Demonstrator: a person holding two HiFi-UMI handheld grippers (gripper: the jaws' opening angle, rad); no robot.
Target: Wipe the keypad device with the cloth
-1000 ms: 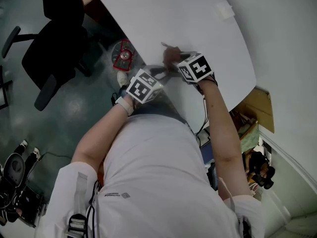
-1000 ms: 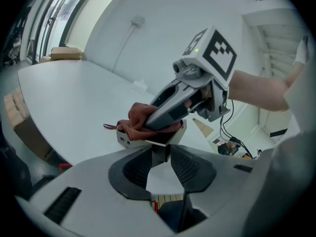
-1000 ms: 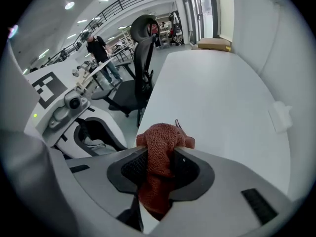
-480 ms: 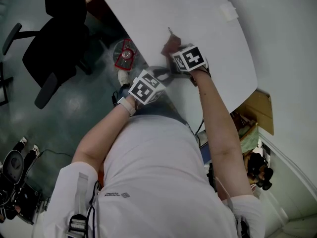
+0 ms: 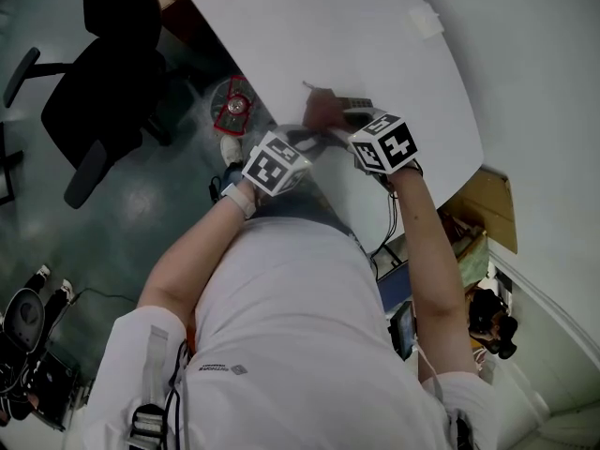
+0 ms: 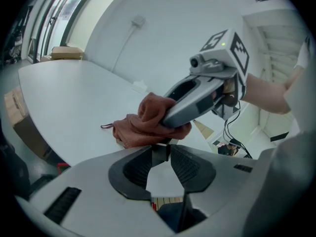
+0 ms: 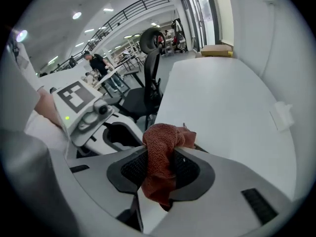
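A rust-red cloth [image 5: 321,111] lies bunched near the front edge of the white table [image 5: 375,26]. My right gripper [image 5: 336,127] is shut on the cloth [image 7: 160,164], which hangs between its jaws. The keypad device [image 5: 357,104] shows only as a dark strip beside the cloth, mostly hidden. In the left gripper view the cloth [image 6: 145,122] covers the device, with the right gripper [image 6: 170,123] pressing on top. My left gripper [image 6: 161,153] is shut on a thin dark edge of the device just under the cloth.
A black office chair [image 5: 103,111] and a red item [image 5: 234,106] stand on the floor left of the table. A small white box [image 5: 424,19] sits far back on the table. A cardboard box [image 6: 64,52] rests at the table's far end.
The right gripper carried the cloth away from me across the device, then drew back toward me and to the right. The left gripper has stayed in place.
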